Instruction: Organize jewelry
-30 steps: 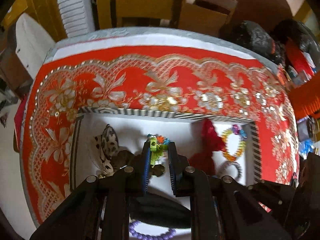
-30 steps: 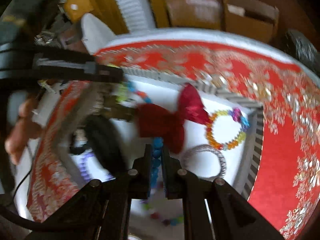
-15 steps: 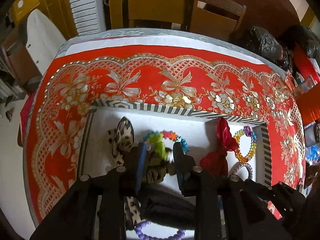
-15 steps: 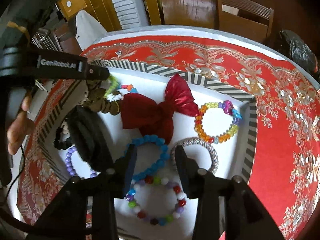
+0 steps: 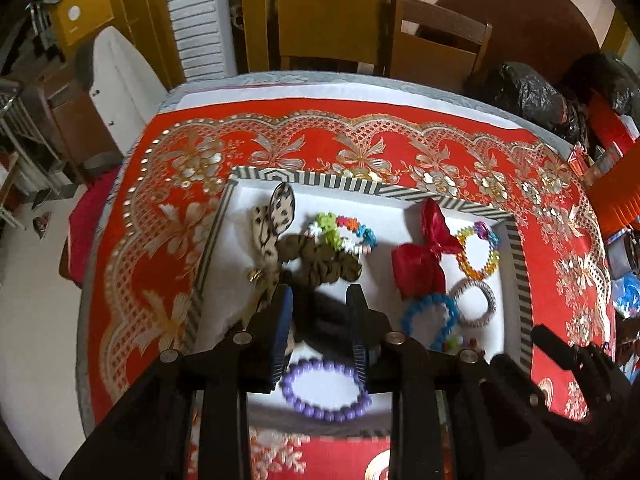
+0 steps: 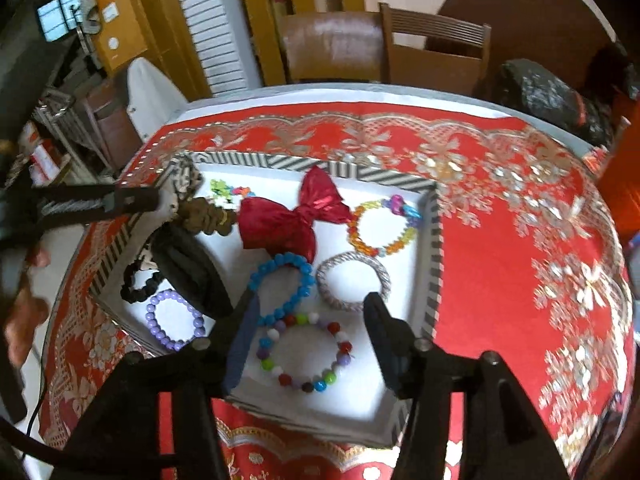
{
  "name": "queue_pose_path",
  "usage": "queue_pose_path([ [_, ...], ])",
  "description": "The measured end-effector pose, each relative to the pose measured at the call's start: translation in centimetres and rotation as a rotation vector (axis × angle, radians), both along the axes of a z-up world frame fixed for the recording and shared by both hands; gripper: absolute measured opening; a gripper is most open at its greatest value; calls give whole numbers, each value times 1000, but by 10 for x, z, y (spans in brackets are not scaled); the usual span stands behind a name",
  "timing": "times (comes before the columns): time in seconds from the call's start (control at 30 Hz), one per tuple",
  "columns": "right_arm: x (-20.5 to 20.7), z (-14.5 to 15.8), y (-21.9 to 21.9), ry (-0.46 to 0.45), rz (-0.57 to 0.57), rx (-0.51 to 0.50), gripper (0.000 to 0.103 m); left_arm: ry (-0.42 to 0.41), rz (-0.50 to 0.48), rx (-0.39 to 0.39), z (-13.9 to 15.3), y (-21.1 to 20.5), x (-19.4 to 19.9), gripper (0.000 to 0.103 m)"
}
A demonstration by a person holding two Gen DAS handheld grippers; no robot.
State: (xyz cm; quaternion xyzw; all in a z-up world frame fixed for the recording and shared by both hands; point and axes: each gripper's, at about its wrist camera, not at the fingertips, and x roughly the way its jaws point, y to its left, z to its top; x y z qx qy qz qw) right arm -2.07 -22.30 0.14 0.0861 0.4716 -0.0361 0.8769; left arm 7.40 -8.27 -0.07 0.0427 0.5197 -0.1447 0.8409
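Observation:
A white tray with a striped rim (image 5: 360, 186) holds the jewelry. My left gripper (image 5: 320, 300) hangs open above a black scrunchie (image 5: 328, 320) and a purple bead bracelet (image 5: 324, 392), gripping nothing. Beyond it lie a green and multicolour bracelet (image 5: 340, 236), a brown scrunchie (image 5: 324, 264) and a leopard-print bow (image 5: 276, 216). My right gripper (image 6: 312, 308) has its jaws opening, empty, over the blue bead bracelet (image 6: 280, 284) and a mixed-colour bead bracelet (image 6: 304, 356). A red bow (image 6: 292, 216), an amber bracelet (image 6: 380, 224) and a silver bangle (image 6: 352, 280) lie further back.
The tray rim (image 6: 436, 264) sits on a red and gold tablecloth (image 6: 500, 280). A black bead bracelet (image 6: 138, 284) lies in the tray's left corner. A person's hand (image 6: 24, 312) is at the left edge. Wooden chairs (image 5: 436, 48) stand behind the table, black bags (image 5: 528, 92) at right.
Both grippers have opened and drawn back upward from the tray. The left let go of the green bracelet; the right let go of the blue bead bracelet, which now lies flat.

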Motion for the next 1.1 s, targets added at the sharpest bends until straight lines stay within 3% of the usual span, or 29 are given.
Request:
queue_pose_path([
  [0.4,-32,28,7,-49,-61,6,66,-97,40,20,26,20,-63,14],
  [1.1,-58,51,27,-96,-46,-22,68,-143,101,27,41,40,-105,14],
])
